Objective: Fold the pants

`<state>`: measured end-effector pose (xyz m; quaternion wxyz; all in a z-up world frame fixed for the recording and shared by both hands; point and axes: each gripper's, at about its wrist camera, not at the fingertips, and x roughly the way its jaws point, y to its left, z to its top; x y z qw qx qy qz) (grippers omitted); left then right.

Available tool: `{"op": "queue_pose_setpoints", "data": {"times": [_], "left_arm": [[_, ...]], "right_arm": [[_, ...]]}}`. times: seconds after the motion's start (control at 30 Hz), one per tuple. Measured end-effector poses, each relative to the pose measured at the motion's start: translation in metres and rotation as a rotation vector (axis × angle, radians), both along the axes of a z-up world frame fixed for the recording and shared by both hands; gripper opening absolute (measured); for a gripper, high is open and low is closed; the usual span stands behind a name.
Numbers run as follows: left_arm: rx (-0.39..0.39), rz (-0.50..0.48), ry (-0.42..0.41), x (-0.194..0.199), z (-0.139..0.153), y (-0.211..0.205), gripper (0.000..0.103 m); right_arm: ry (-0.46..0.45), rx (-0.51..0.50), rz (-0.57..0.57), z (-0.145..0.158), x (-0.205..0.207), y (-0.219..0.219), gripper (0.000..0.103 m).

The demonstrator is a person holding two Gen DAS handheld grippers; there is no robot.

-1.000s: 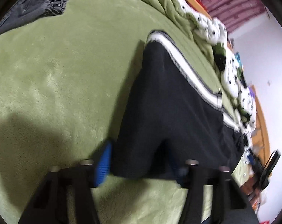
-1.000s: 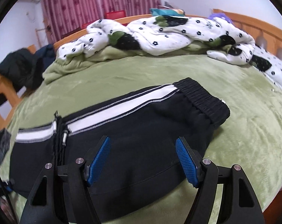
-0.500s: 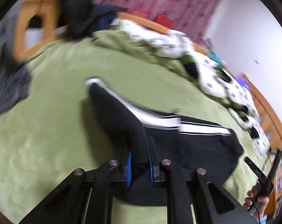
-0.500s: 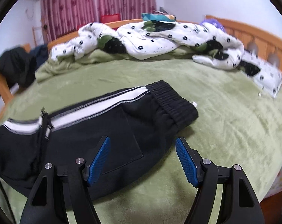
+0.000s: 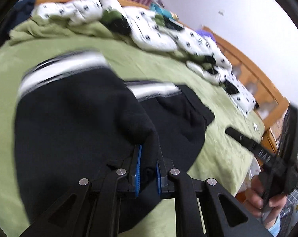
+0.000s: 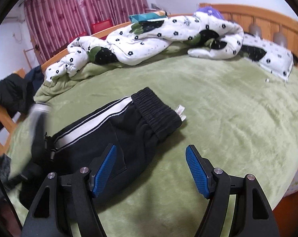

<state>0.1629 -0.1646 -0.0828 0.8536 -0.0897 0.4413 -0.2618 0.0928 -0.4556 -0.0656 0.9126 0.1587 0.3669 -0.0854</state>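
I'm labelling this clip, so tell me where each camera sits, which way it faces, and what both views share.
Left wrist: on the left gripper, looking down across the bed; its pads clamp a fold of the black pants; the person's other hand shows at the right.
Right wrist: on the right gripper, jaws open and empty, facing the waistband and headboard.
Shared: pants, green blanket, spotted quilt.

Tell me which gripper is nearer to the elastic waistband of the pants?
Right. The right gripper hovers open just short of the waistband; the left gripper clamps the pants farther along.
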Motion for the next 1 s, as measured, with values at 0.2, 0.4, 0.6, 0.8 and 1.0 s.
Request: {"op": "queue_pose_setpoints", "data": {"times": [0.2,0.4,0.6,0.8,1.0], "left_arm": [[-0.041,-0.083,-0.048,-0.028,0.002,0.026,0.039],[0.057,0.09,-0.125,-0.063,0.02,0.097,0.07],[0.02,0.226,0.032,-0.091,-0.034,0.159,0.07],[0.015,0.265,0.046,-0.093,-0.064,0.151,0.072],[-0.06,0.237,0.045,-0.091,-0.064,0.135,0.073]], "right_arm": [[0.026,0.003,0.096,-0.007,0.008,0.026,0.072],[0.055,0.113,0.236,-0.023,0.023,0.063,0.072],[0.113,0.195,0.34,-0.049,0.042,0.099,0.072],[0.187,0.186,0.373,-0.077,0.058,0.133,0.071],[0.154,0.23,0.448,-0.068,0.059,0.143,0.025]]}}
